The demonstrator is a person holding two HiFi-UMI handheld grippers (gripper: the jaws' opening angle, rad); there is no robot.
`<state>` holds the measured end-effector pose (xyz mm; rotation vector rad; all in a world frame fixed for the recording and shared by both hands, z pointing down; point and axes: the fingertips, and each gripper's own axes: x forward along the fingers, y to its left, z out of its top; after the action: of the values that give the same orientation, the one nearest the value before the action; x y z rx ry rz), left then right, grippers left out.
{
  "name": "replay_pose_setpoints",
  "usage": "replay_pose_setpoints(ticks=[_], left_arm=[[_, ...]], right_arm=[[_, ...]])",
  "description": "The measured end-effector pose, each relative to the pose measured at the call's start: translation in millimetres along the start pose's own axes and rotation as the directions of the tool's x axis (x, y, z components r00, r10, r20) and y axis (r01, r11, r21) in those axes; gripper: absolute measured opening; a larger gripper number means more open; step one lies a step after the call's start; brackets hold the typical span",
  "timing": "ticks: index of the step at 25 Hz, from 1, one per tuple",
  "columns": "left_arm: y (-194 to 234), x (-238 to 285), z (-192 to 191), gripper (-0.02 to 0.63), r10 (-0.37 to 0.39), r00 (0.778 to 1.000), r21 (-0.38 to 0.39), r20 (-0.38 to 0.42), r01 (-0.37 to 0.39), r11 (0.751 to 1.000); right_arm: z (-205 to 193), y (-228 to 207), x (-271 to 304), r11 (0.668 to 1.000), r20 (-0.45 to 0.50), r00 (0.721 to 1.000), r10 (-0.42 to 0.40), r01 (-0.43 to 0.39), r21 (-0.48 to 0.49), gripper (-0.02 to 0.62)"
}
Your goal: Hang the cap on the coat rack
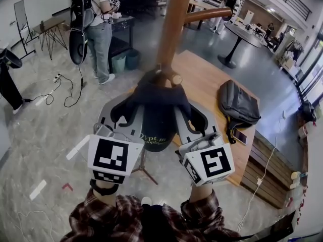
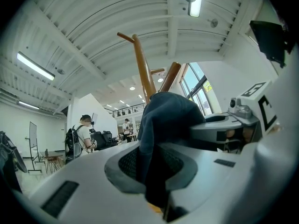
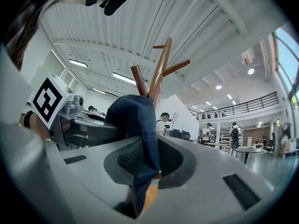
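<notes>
Navy cap (image 1: 156,110) held up against the wooden coat rack (image 1: 171,24), one claw on each side.

Left claw (image 1: 121,116) has its jaws drawn narrow and pinches a fold of the cap's dark fabric between its ribbed pads, and the right claw (image 1: 194,120) grips the opposite edge the same way. Both point about level towards the rack. The cap is stretched between them with its crown pressed to the rack's trunk, and the rounded tip of a short peg (image 1: 176,78) pokes out just above it. Whether the cap rests on that peg cannot be told. Pale lettering shows on the cap's underside. Beyond the rack, to the right, a grey backpack (image 1: 238,105) lies on a wooden worktop (image 1: 202,84) with a phone (image 1: 239,136) just beside it.
</notes>
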<state>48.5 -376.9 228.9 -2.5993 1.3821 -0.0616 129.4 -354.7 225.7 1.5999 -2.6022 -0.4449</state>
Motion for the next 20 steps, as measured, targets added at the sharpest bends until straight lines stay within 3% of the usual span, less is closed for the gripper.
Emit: replay_pose_setpoints(ticks=[4, 10, 20], left_arm=[[-1.1, -7.6, 6.2, 0.040, -0.003, 1.000, 0.012, 0.005, 0.003, 1.000], [2.2, -25.4, 23.7, 0.139, 0.006, 0.999, 0.018, 0.047, -0.007, 1.000], [-9.3, -65.5, 36.5, 0.144, -0.005, 0.998, 0.026, 0.060, 0.004, 1.000]], right_arm=[[10.6, 1.1, -6.4, 1.000, 0.022, 1.000, -0.005, 0.005, 0.003, 0.080], [27.4, 6.5, -16.1, 1.000, 0.040, 0.999, 0.007, -0.007, 0.003, 0.161], [45.2, 27.5, -41.6, 1.000, 0.055, 0.998, 0.009, -0.008, -0.005, 0.169]])
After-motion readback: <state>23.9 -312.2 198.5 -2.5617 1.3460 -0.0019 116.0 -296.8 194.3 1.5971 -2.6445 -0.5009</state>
